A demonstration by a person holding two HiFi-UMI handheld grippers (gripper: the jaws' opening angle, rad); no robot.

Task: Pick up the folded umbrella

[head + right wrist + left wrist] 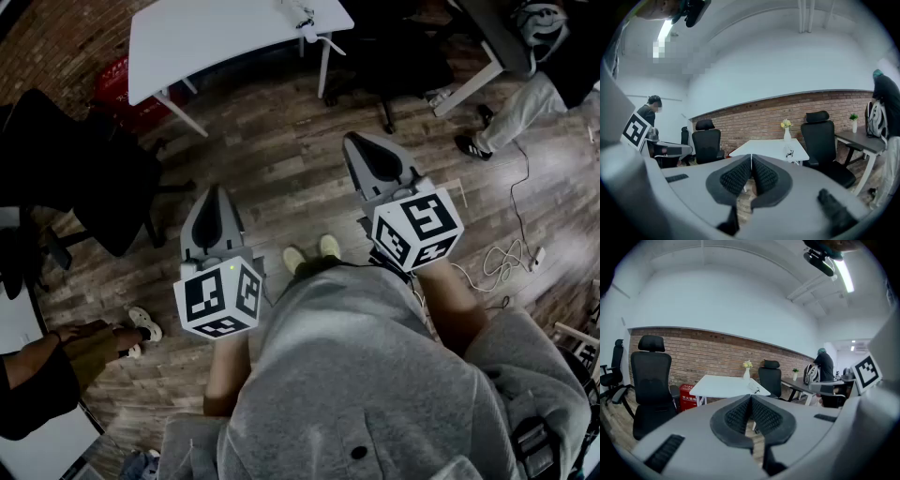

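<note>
Two grippers, the left gripper [751,401] and the right gripper [751,159], have their jaws pressed together on nothing, well short of the white table [719,384], where a white vase [746,373] holds pale flowers [747,364] and what looks like the folded umbrella [755,389] lies at the table's nearer edge.

We see a red box [687,397] by the brick wall [708,357]. It has a row of white Chinese signs on its front, but they are too small for us to read. The cube [218,297] on the left gripper [212,193] and the cube [415,228] on the right gripper [352,141] have black and white square markers. These are patterns, not letters.
</note>
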